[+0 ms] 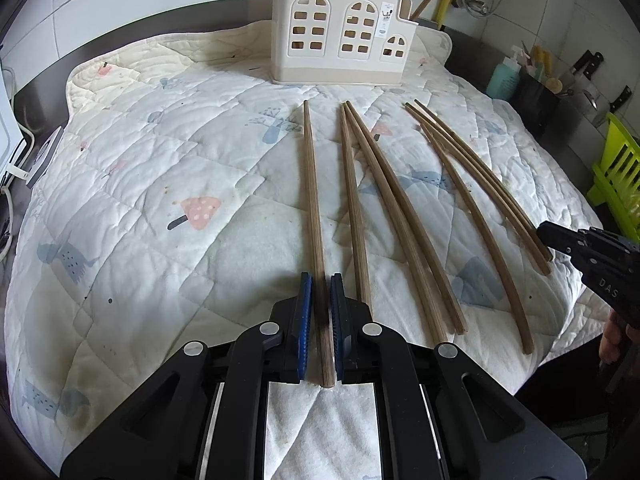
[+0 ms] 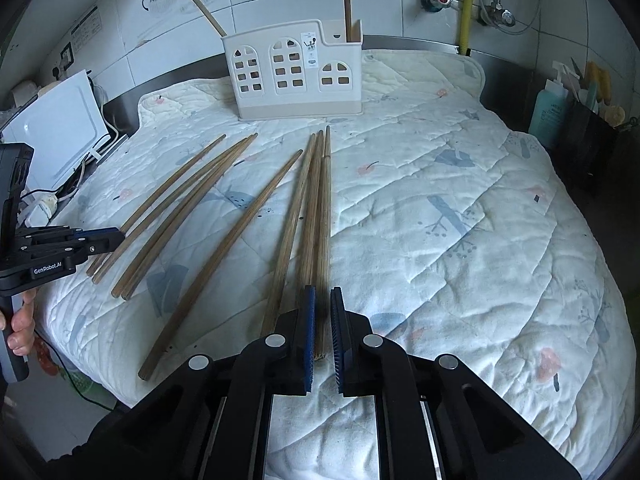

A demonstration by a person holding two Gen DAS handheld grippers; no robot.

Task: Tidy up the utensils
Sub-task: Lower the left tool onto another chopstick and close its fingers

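Quilted white cloth (image 1: 160,168) under wooden chopsticks (image 1: 360,200), both grippers' jaws narrowly spread, each straddling one.

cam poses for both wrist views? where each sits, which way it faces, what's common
Left wrist: on the left gripper, low over the quilt, facing the caddy; its blue pads straddle the leftmost chopstick; right gripper at right edge.
Right wrist: on the right gripper, over the rightmost chopsticks, facing the caddy; left gripper and left hand at left edge.
Shared: quilt, caddy, chopsticks, each other's gripper.
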